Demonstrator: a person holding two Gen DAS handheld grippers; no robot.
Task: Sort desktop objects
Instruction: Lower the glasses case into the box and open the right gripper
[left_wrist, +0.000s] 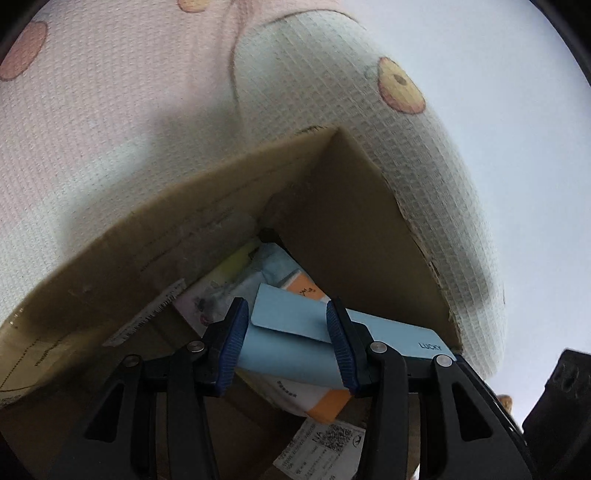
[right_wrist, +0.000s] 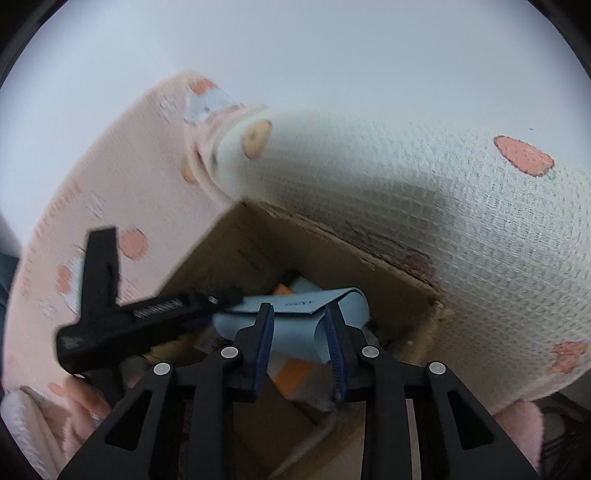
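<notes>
Pouch of pale blue, with a fold-over flap and the word LUCKY along one edge, sits between the blue pads of the left tongs, just above the open cardboard box. The pads meet its two sides, so the left tongs are pinching it. From the right wrist view the same pouch also lies between the right tongs; their jaws stand partly spread, and I cannot tell whether the pads press on it or only flank it. The left tongs come in there from the left side, tips at the pouch's flap, with a hand at the handle low on the left.

Under and beyond the pouch, inside the box, lies an orange-and-white packet, partly covered by the pouch. Past the left tongs' tips, toward the box's far corner, there is a yellow item and some crumpled pale wrapping, too blurred to name. A white shipping label with a square code shows near the box floor, below the right pad.

The box stands on a waffle-textured cloth, white and pink, printed with round orange fruit shapes. Beyond the cloth's edge is a plain pale surface, either wall or floor, which I cannot tell.
</notes>
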